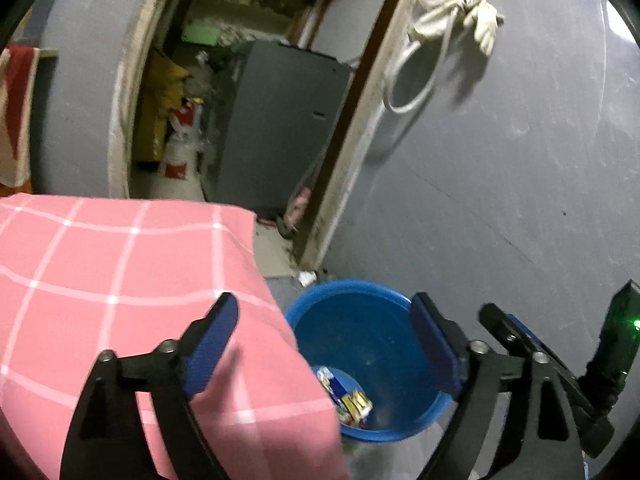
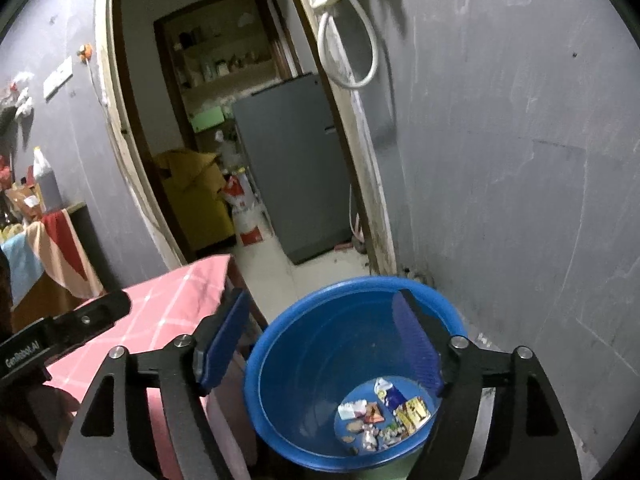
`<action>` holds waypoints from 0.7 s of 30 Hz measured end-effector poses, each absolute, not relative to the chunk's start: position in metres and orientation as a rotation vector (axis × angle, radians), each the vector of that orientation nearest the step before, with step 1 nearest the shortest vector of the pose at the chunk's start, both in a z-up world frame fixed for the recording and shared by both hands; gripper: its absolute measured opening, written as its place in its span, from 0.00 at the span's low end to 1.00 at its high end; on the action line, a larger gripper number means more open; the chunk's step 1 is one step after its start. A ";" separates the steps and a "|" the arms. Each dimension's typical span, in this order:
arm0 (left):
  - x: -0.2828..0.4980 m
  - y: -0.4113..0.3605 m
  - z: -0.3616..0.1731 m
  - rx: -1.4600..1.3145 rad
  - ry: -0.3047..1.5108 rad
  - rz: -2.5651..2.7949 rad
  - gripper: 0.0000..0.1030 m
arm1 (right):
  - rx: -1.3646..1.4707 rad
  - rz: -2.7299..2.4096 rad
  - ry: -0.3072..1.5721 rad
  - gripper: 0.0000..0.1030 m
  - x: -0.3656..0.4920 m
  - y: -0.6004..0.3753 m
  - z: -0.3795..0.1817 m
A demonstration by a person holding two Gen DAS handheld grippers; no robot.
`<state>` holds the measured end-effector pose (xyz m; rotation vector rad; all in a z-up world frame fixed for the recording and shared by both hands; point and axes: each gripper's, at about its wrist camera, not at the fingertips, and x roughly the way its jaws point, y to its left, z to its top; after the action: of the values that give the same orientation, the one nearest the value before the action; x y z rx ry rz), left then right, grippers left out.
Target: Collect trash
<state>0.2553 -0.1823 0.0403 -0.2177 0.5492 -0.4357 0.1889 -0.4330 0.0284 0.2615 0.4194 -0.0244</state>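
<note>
**Both grippers empty over the bucket**

My right gripper (image 2: 320, 344) hangs over the blue bucket (image 2: 304, 344), its blue pads spread wide with nothing between them — one pad sits over the far rim, the other out over the bucket's left edge. My left gripper (image 1: 324, 344) is just as wide and just as empty, straddling the corner of the pink checked cloth (image 1: 120, 280) and the near side of the same bucket (image 1: 360, 328).

The trash (image 2: 384, 412) lies on the bucket's floor: a small heap of wrappers and scraps, a yellow-printed packet and a blue-and-white one the clearest among them. From my left camera I see only part of that heap (image 1: 348, 396), the rest hidden behind the cloth's hanging edge.

So I judge the drop done. What remains I cannot fully say — the stretch of pink cloth I can see carries no litter, and the floor by the doorway shows only a pale scrap (image 1: 307, 278) near the wall. Most of the table is out of view, so more may wait there.
</note>
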 end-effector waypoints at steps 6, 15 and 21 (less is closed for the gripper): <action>0.241 -0.174 0.048 -0.176 0.482 -0.383 0.84 | 0.252 -0.021 0.333 0.90 0.173 -0.428 0.037; 0.213 -0.159 0.047 -0.161 0.403 -0.365 0.98 | 0.217 -0.003 0.211 1.00 0.137 -0.413 0.043; 0.198 -0.146 0.053 -0.171 0.369 -0.361 0.98 | 0.201 0.007 0.160 1.00 0.121 -0.404 0.043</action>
<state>0.1980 -0.1464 0.0527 -0.1713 0.3692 -0.3614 0.1209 -0.4035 0.0429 0.2013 0.1595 0.0067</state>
